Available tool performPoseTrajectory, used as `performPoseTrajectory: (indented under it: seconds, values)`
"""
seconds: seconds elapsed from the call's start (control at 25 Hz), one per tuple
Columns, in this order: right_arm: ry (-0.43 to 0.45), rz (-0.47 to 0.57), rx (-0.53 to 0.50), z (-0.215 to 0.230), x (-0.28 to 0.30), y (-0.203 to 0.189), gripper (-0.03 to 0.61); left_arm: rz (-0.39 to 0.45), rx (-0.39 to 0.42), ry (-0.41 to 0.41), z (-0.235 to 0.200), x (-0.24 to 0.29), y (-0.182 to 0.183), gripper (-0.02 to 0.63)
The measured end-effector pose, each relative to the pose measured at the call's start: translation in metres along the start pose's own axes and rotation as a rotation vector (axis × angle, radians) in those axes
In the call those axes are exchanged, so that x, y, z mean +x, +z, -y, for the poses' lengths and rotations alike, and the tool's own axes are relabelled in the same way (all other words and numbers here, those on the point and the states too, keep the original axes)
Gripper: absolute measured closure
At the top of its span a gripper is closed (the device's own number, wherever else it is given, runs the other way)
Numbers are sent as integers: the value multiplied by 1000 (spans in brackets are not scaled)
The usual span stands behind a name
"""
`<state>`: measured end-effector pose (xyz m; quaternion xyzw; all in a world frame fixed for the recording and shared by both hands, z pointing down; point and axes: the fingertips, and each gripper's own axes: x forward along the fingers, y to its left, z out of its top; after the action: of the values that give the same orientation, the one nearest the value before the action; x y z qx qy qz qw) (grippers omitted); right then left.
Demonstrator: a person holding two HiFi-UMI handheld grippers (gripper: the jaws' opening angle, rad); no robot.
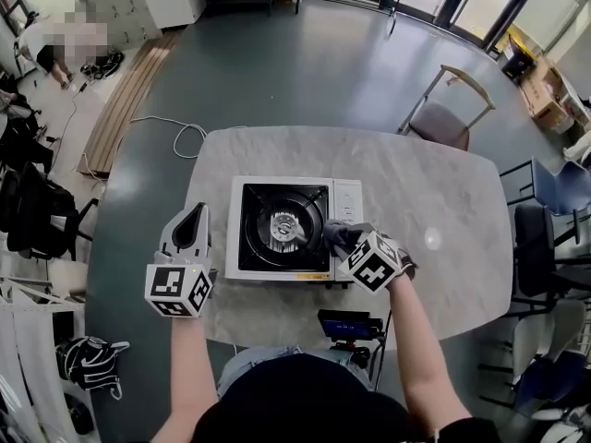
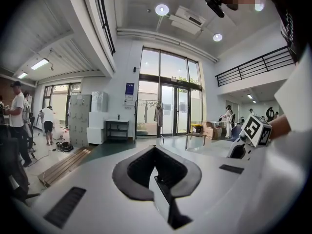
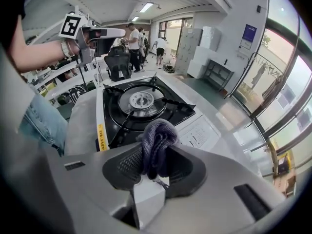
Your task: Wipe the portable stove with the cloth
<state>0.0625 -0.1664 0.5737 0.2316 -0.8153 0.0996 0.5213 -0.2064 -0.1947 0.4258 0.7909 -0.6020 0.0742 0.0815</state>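
Observation:
The portable stove (image 1: 286,229) is white with a black top and a round burner, and sits in the middle of the marble table (image 1: 443,192). My right gripper (image 1: 340,238) is shut on a dark grey-purple cloth (image 1: 334,233) over the stove's right edge, by the control panel. In the right gripper view the bunched cloth (image 3: 157,139) sticks up between the jaws, with the stove (image 3: 141,104) just beyond. My left gripper (image 1: 194,218) hovers left of the stove, apart from it. Its jaws (image 2: 155,150) are shut with nothing between them and point out into the room.
A small device with a blue screen (image 1: 349,326) is at the table's near edge. A wooden chair (image 1: 452,109) stands at the far right of the table, and blue chairs (image 1: 554,192) at the right. A cable (image 1: 185,137) and planks (image 1: 129,100) lie on the floor.

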Motion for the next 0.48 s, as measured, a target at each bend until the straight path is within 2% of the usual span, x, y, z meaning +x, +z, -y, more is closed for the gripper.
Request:
performPoseTrajectory:
  seconds: [0.12,0.28,0.48]
  values:
    - [-41,27,6,9,-12,-2,456,4,0,1,1,-1,2,603]
    - [-123,94,102,46,-35,-7,454,7,5,15,-2,-4,3,603]
    - [-159,64,147,87,-40,-14,454,-10,0,31,-10,-6,-2,603]
